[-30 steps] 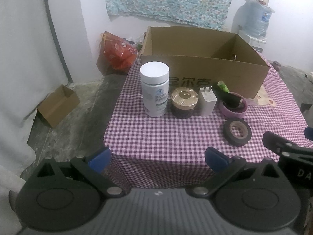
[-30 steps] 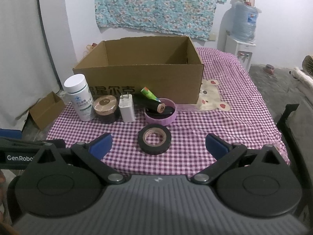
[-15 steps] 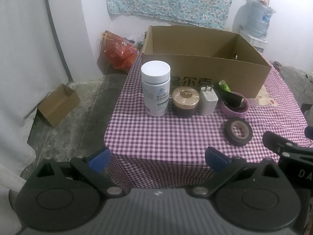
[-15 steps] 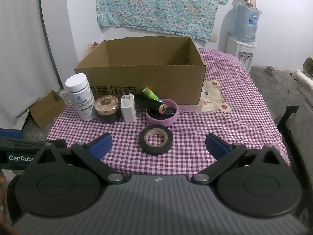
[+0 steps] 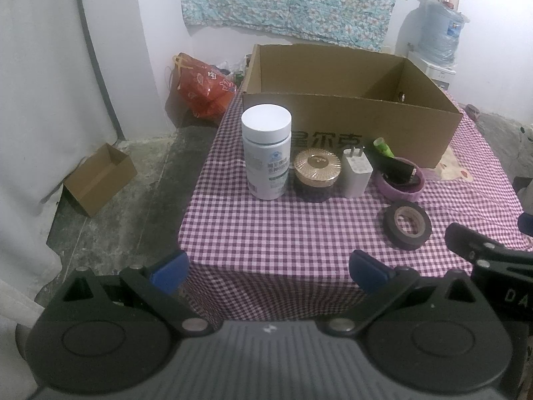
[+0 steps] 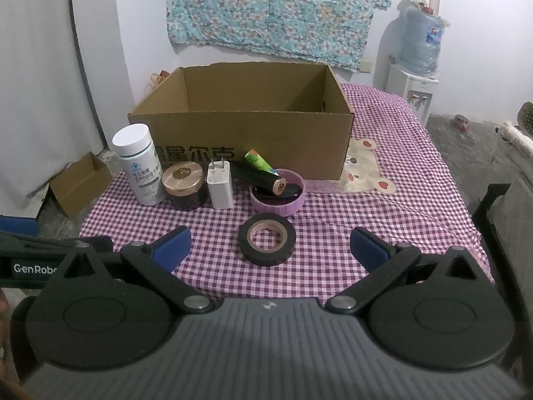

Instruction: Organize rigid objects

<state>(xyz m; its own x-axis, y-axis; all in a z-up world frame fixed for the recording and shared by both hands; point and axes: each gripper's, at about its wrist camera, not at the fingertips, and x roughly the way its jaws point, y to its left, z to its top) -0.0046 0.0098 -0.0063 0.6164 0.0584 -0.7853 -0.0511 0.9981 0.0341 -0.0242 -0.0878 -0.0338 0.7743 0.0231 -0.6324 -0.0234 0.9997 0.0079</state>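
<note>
On the purple checked table (image 5: 266, 233) a row of objects stands before an open cardboard box (image 5: 349, 100) (image 6: 253, 113): a white bottle (image 5: 266, 156) (image 6: 138, 163), a gold-lidded jar (image 5: 316, 173) (image 6: 183, 180), a white charger (image 5: 356, 173) (image 6: 220, 183), and a purple dish (image 5: 399, 183) (image 6: 278, 196) holding a black cylinder (image 6: 263, 180) and a green tube (image 6: 258, 160). A black tape roll (image 5: 407, 224) (image 6: 267, 239) lies nearer. My left gripper (image 5: 268, 266) and right gripper (image 6: 269, 243) are both open and empty, held back from the table's near edge.
A small open carton (image 5: 100, 178) sits on the floor to the left, with a red bag (image 5: 203, 90) by the wall. A water dispenser (image 6: 418, 60) stands at the back right. A bear print (image 6: 366, 166) marks the cloth right of the box.
Both views have drawn slightly back and up from the table. Nothing on the table has moved and both grippers stay open.
</note>
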